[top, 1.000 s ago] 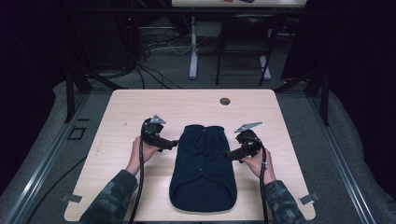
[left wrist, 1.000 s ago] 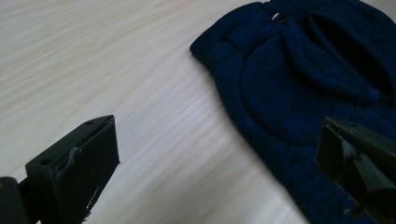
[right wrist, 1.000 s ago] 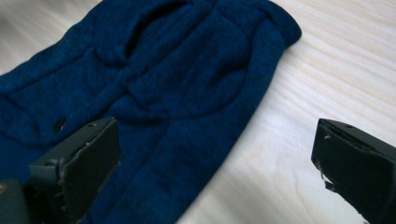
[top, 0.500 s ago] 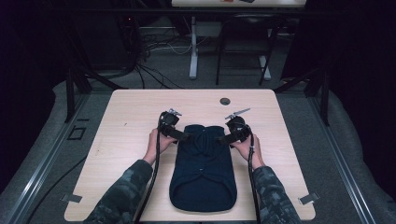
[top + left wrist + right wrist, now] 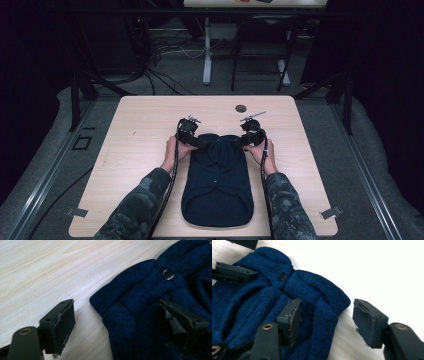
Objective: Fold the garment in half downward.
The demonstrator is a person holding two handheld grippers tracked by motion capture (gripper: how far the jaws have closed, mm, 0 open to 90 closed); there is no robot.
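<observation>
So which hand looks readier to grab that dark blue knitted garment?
Neither clearly: left gripper and right gripper each straddle a top corner of the dark blue knitted garment, fingers just closing, not yet pinching.

Left gripper (image 5: 199, 142) and right gripper (image 5: 240, 141) sit at the far corners of the dark blue knit garment (image 5: 218, 182); their jaws have just been closing around its edges.

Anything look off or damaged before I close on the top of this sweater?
Only wear: the left gripper and right gripper have frayed, chipped pads. Their jaws have just been closing, each straddling a top corner of the navy sweater, which lies flat and folded on the table.
</observation>
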